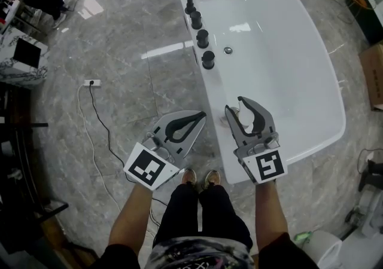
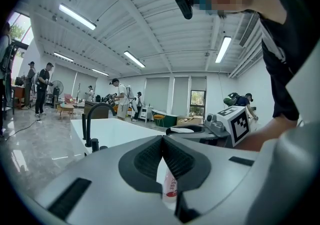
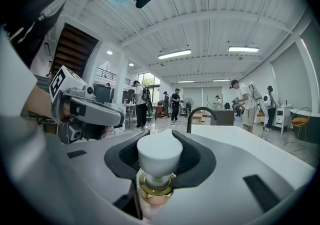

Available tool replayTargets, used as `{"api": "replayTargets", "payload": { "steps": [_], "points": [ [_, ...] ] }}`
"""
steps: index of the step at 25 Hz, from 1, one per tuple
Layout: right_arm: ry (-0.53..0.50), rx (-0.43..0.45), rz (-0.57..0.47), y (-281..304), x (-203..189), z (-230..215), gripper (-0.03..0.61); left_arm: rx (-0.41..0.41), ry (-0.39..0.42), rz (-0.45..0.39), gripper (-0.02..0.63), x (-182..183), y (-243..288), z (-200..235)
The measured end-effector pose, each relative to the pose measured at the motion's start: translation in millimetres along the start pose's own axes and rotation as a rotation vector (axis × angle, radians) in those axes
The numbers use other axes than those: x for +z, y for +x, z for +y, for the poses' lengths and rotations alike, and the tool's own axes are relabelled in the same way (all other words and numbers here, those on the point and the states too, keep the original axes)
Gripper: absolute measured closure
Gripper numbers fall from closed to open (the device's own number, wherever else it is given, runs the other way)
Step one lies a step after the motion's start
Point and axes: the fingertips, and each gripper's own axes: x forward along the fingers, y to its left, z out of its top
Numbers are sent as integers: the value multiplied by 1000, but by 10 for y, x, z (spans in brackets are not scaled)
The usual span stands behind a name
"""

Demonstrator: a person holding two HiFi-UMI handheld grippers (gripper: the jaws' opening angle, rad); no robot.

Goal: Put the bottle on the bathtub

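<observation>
The right tool (image 1: 246,115) is clamped on the bottle (image 3: 159,154) below its white cap, over the near rim of the white bathtub (image 1: 335,112). The left tool (image 1: 200,116), its jaws together, hangs above glossy grey marble floor (image 1: 119,40).

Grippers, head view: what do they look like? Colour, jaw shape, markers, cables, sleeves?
The left gripper and right gripper match: grey bodies, each with two curved jaws lined with black ribbed pads. Each carries a white cube with black square markers at the rear. No cables show on them. The person's forearms are unsleeved; dark sleeves appear only near the bottom edge.
</observation>
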Motion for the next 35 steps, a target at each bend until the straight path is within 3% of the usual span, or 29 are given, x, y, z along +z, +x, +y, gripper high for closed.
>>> {"api": "replayTargets", "payload": {
  "steps": [21, 27, 35],
  "points": [
    [25, 8, 7, 93, -81, 9, 437, 16, 1, 1, 601, -7, 15, 71],
    [37, 18, 4, 75, 33, 31, 367, 13, 2, -5, 601, 140, -23, 48],
    [10, 8, -12, -48, 450, 104, 336, -7, 11, -16, 600, 483, -137, -66]
  ]
}}
